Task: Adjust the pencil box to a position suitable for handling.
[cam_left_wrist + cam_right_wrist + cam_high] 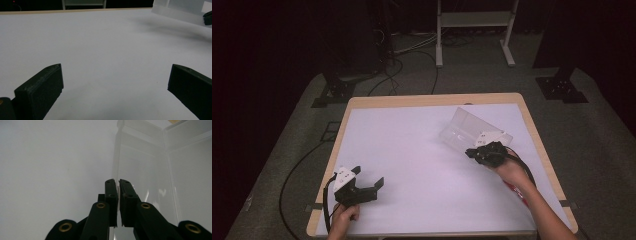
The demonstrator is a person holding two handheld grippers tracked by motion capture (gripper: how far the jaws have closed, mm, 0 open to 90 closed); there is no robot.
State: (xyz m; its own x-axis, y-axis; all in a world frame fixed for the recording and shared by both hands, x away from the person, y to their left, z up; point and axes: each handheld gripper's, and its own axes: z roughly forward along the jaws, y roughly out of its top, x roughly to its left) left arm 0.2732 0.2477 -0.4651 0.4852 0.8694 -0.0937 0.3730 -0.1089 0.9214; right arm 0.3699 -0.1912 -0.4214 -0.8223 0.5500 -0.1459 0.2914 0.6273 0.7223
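The step in hand looked like lifting: the right gripper (477, 151) pinched one wall of the clear plastic box (463, 128), tilted at the far right of the white table (412, 145). Next came a steady carry. The left gripper (364, 181) rested near-left, jaws wide and empty. Dark carpet (287, 145) and cables (402, 60) lay beyond.

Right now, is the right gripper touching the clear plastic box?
Touching. In the right gripper view, the right gripper has its jaws shut on a wall edge of the clear plastic box.
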